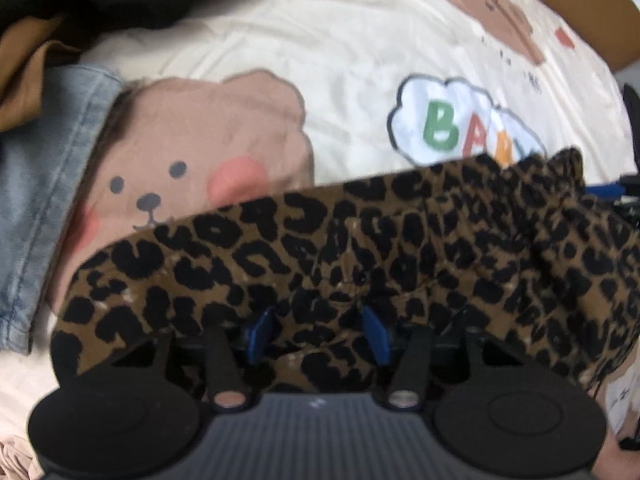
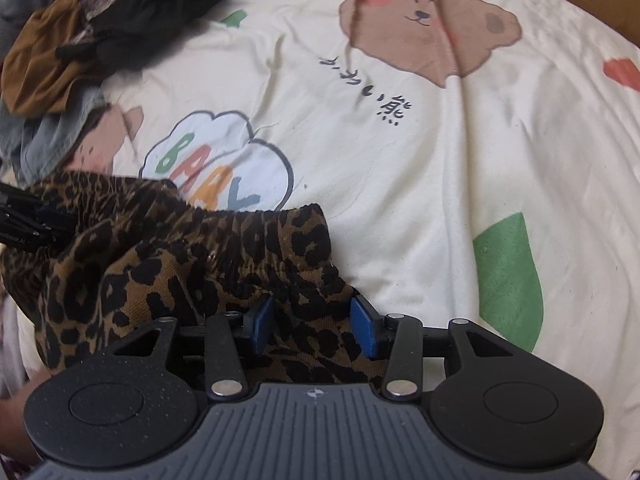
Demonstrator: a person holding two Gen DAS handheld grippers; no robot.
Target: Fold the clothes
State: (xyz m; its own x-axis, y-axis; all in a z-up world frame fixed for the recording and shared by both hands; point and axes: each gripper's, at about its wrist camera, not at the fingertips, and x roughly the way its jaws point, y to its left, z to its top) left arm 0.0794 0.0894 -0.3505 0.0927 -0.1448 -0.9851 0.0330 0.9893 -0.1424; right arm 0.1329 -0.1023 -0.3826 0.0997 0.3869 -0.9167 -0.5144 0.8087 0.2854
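Both grippers, left gripper (image 1: 318,330) and right gripper (image 2: 314,322), stand released over the leopard-print garment (image 1: 360,248). Lifting off carelessly, I risk snagging cloth and undoing the fold.

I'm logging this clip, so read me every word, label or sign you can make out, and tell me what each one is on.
"BABY": coloured letters in a white cloud printed on the cream bedsheet; the leopard-print garment covers its lower edge.
"熊": last of a line of dark handwritten characters beside the smiling bear print; the others are unclear.
Small white lettering on the left gripper, at the right view's left edge: too small to read.
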